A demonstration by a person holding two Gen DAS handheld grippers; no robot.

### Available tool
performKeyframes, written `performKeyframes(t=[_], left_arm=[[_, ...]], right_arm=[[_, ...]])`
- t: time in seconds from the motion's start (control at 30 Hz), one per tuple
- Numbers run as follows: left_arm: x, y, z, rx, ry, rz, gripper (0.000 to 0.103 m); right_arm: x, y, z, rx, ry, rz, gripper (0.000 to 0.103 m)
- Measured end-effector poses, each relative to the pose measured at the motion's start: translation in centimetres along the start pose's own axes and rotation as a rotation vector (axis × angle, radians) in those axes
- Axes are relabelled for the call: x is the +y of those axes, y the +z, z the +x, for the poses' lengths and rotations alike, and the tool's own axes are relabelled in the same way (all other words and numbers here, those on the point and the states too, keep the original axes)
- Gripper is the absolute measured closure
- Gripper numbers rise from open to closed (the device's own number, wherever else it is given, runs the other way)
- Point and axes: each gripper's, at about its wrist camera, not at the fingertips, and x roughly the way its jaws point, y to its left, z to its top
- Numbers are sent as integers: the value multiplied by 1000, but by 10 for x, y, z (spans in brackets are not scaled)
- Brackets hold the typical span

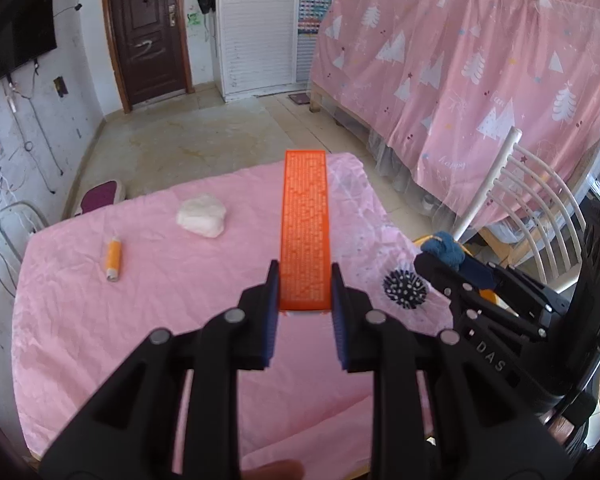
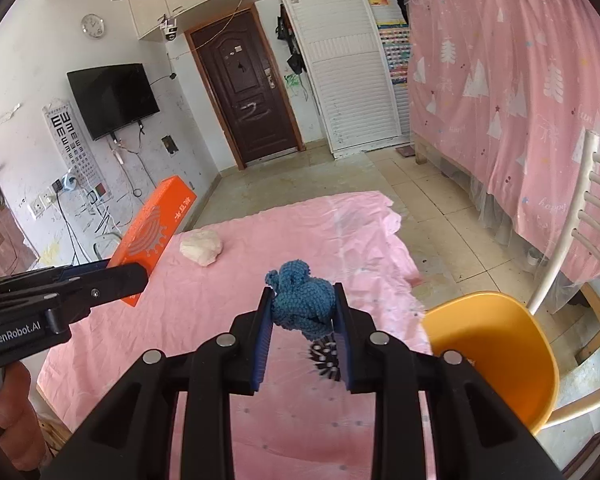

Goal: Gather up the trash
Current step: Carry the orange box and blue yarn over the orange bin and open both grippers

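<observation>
Your left gripper is clamped on the near end of a long orange box. The box runs straight fwd between the blue pads and projects well past the fingertips, printed side up, held clear of the pink tablecloth. In the right wrist view the same box angles up and away from the left gripper's black body, w/ your hand on the grip below.

Left of the left fingers and fwd, a small orange tube lies on the cloth. Fwd of it and closer to the box, a white crumpled wad rests on the cloth; neither touches the other. The wad sits fwd-left of the right fingers.

Right of the left fingers, a black item w/ white dots shows on the cloth side, just below your right gripper.

Your right gripper is closed on a blue knitted item, bunched between both pads and bulging above the fingertips. The dotted black item shows just under the right finger; contact w/ the knit cannot be determined.

Right of the right fingers, a yellow chair seat stands beside the table edge, w/ a white slatted chair back beyond it.
</observation>
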Motion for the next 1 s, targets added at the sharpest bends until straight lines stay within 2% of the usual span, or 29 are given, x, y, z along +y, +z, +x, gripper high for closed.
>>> performKeyframes(t=[0.27,0.6,0.87,1.0], left_arm=[[-39,4,14,26,-19,67,81],[-94,11,37,18,-158,162,81],[-131,20,69,59,-256,191,81],[-146,19,83,88,-288,209,81]], right_arm=[[-37,1,-17,-39,-46,57,85],[-89,-3,-31,-81,-204,115,85],[-127,-11,-28,-75,-304,137,85],[-145,-16,-20,-50,-324,172,85]])
